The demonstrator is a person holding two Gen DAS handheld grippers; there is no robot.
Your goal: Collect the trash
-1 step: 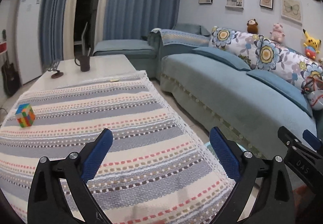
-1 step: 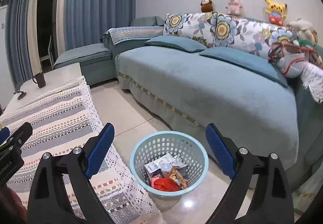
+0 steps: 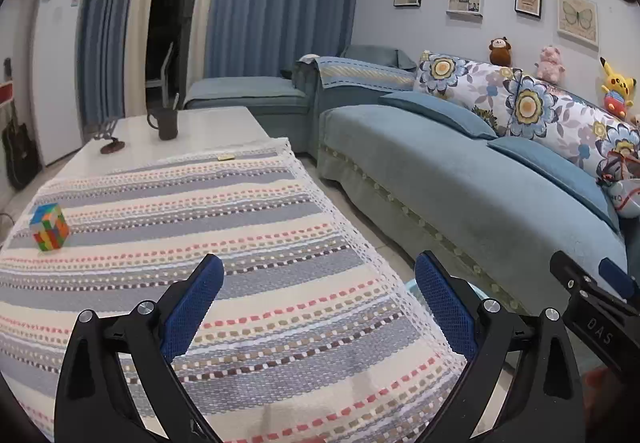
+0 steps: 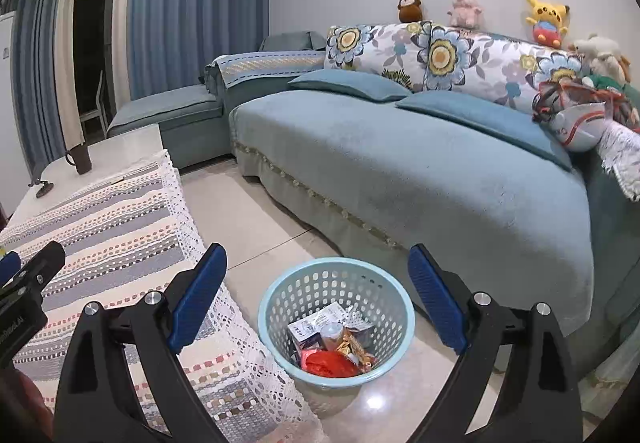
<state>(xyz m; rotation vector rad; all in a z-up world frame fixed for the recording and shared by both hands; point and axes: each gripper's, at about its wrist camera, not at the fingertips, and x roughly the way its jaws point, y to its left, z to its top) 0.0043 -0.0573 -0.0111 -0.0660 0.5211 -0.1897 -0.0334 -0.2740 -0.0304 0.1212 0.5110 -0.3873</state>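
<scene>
A light blue perforated trash basket (image 4: 304,283) stands on the tile floor between the table and the sofa. It holds several wrappers, among them a red one (image 4: 326,361) and a white printed packet (image 4: 316,327). My right gripper (image 4: 318,271) is open and empty, held above the basket. My left gripper (image 3: 318,281) is open and empty above the striped tablecloth (image 3: 240,235) near the table's right edge. The right gripper's tip shows at the right of the left wrist view (image 3: 592,283). A sliver of the basket's rim (image 3: 412,285) shows past the table's edge.
A coloured puzzle cube (image 3: 49,227) sits on the cloth at the left. A dark mug (image 3: 166,123) and a small dark object (image 3: 112,145) stand on the bare far end of the table. A blue sofa (image 4: 400,163) with cushions and plush toys runs along the right.
</scene>
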